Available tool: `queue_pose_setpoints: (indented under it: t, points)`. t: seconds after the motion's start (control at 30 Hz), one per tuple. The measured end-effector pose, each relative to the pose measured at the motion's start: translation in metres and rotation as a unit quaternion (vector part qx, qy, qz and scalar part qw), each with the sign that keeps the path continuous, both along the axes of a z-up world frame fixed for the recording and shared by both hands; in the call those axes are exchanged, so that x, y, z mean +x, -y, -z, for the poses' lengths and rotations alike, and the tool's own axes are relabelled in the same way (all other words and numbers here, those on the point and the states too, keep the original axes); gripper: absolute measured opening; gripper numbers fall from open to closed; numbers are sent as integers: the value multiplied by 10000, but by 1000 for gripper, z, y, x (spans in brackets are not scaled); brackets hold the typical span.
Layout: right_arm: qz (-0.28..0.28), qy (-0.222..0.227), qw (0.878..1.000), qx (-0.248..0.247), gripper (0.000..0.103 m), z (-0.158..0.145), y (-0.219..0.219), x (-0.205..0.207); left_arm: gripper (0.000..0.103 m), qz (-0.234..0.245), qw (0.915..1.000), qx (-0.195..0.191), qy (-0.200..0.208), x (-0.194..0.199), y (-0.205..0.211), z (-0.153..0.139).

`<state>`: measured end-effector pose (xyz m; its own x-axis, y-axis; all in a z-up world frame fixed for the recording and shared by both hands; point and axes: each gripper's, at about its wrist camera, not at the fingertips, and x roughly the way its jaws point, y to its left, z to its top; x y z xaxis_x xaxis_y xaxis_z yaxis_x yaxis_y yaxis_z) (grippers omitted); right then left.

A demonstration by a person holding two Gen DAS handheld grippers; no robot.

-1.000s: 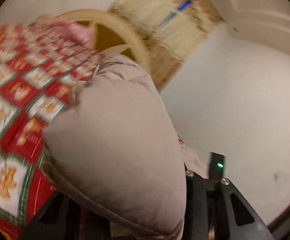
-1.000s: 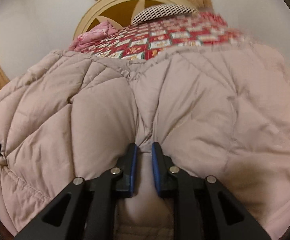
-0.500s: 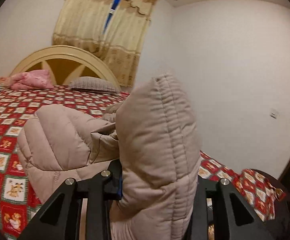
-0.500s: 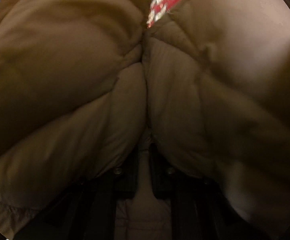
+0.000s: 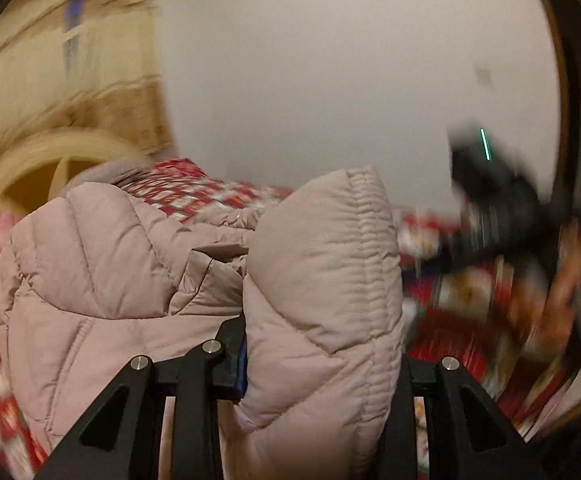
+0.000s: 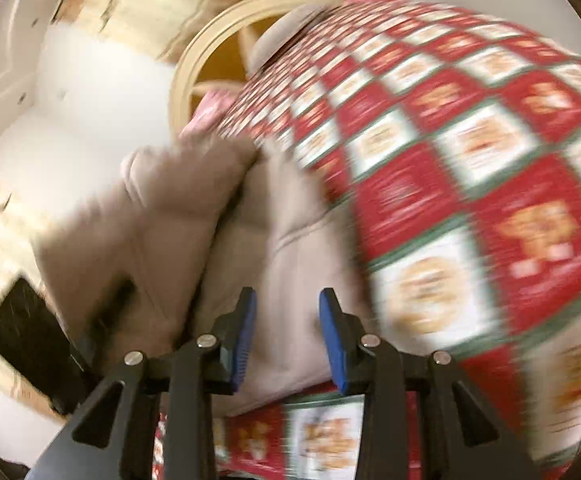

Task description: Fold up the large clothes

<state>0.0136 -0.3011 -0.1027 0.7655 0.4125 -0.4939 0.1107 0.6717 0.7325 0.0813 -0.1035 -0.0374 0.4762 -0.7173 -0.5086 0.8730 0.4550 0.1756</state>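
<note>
A beige quilted puffer jacket (image 5: 102, 272) lies bunched on the bed. My left gripper (image 5: 322, 364) is shut on a thick padded fold of it, which stands upright between the jaws and hides the right finger. In the right wrist view the jacket (image 6: 194, 240) lies ahead and to the left. My right gripper (image 6: 286, 340) is open and empty, its blue pads (image 6: 246, 336) apart just above the jacket's edge. The right gripper also shows as a dark blur in the left wrist view (image 5: 502, 208), off to the right.
The bed carries a red, white and green patterned quilt (image 6: 470, 180). A cream arched headboard (image 5: 50, 160) and a pink pillow (image 6: 206, 112) are at the far end. Yellow curtains (image 5: 78, 60) and a white wall (image 5: 330, 80) stand behind.
My right gripper has let go of the jacket and opened, pulling back so the quilt shows. My left gripper still holds its fold and has swung with it.
</note>
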Motion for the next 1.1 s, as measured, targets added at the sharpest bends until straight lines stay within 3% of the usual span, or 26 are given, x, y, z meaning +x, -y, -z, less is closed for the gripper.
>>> queue_pose_setpoints:
  t: [0.07,0.13,0.23,0.3,0.33,0.43,0.47,0.5,0.53,0.63,0.77,0.87,1.1]
  points:
    - [244,49,9997,-22,37,-3,15,-7,35,205,9976,535,398,-13,20,25]
    - [309,170,9993,-78,37,-13,23,-4,35,342,9955,725,499,-18,27,40]
    - [67,481,9983,-311,41,-33,18,0,35,470,9961,674,329,-15,25,49]
    - [-139,604,9963,-603,59,-48,7,9,35,492,9968,598,201,-10,22,48]
    - [-200,625,9945,-815,60,-50,8,18,35,494,9971,562,148,-7,20,48]
    - [-69,257,9876,-1550,61,-41,11,59,35,510,9974,489,107,-7,15,47]
    - [-197,164,9871,-1583,53,-33,12,77,35,522,9974,476,125,-9,14,47]
    - [-397,113,9875,-1521,32,-26,11,90,35,533,9973,477,162,-11,15,49]
    - [-753,23,9878,-1365,27,-15,10,106,37,513,9973,495,202,-13,19,52]
    - [-1199,-14,9856,-1192,23,2,-6,135,40,405,9980,479,68,-6,17,54]
    - [-1519,94,9762,-1544,22,25,-28,160,42,367,9967,479,-539,18,23,56]
    - [-1522,100,9864,-617,18,58,-13,178,42,447,9944,368,-881,31,25,58]
    - [-1570,72,9867,419,18,80,15,180,43,674,9888,300,-1297,42,27,66]
